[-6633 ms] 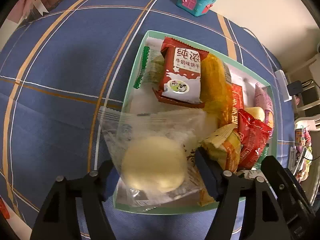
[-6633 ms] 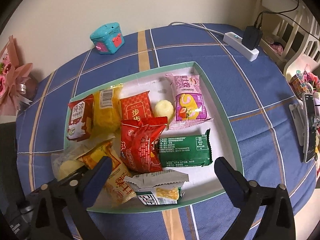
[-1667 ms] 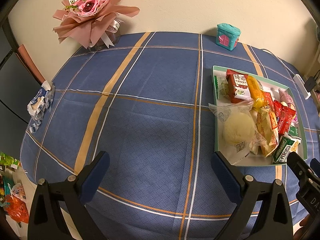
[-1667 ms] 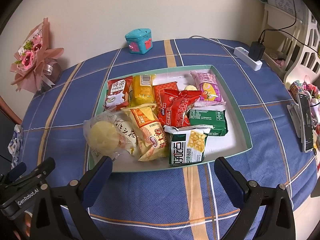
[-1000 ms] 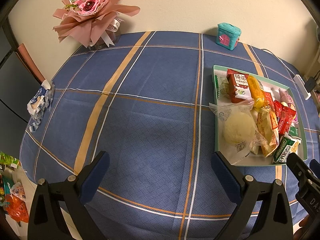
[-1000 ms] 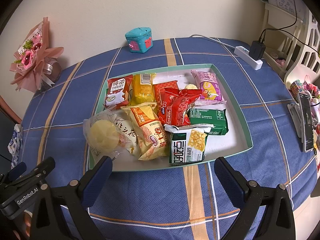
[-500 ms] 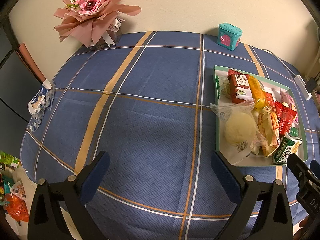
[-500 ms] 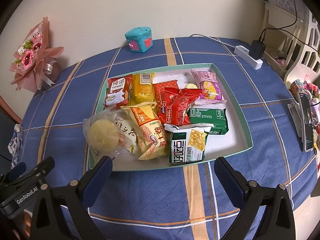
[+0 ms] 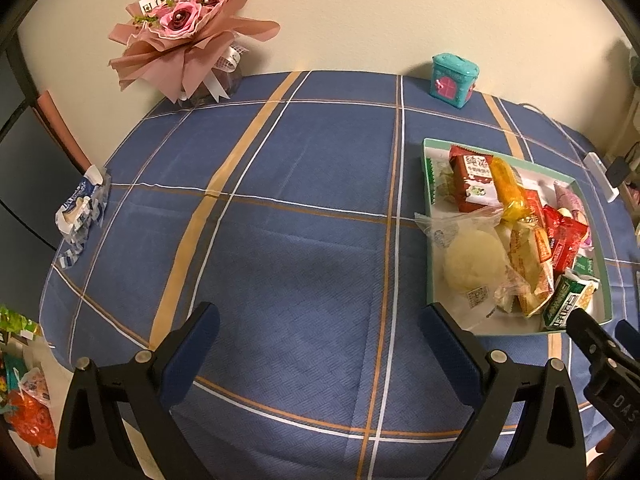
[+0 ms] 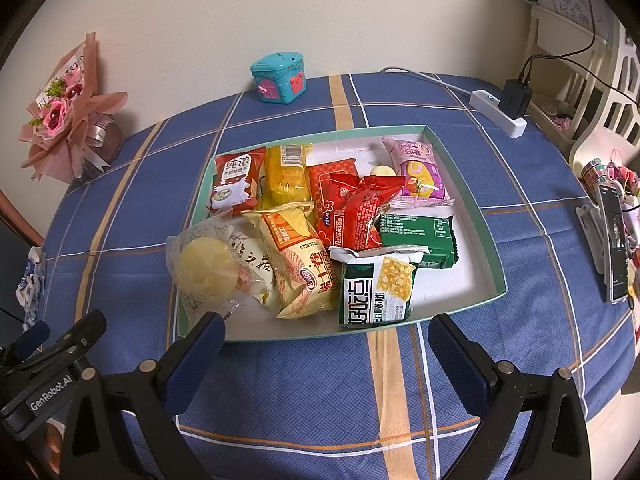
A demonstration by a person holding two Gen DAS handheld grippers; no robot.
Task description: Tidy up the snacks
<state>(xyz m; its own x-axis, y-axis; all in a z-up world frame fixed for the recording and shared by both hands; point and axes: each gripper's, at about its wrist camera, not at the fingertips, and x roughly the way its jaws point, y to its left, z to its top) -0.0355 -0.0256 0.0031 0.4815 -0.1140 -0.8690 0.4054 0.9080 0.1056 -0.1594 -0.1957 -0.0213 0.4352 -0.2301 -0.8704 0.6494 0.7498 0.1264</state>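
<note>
on the blue plaid tablecloth (image 10: 312, 392) sits a shallow green tray (image 10: 480, 232) heaped with snack packets: a clear bag holding a pale round bun (image 10: 204, 268) hangs over its near-left rim, a green and white packet (image 10: 376, 292) stands at the near edge, and a red wrapper (image 10: 360, 216) lies on top in the middle. left gripper (image 9: 316, 344) hovers over bare cloth well left of the tray, fingers spread wide, holding nothing. right gripper (image 10: 326, 354) hangs just in front of the tray, likewise spread and empty. a pink bouquet (image 9: 184, 40) and a teal toy house (image 10: 279, 77) stand by the wall.
</note>
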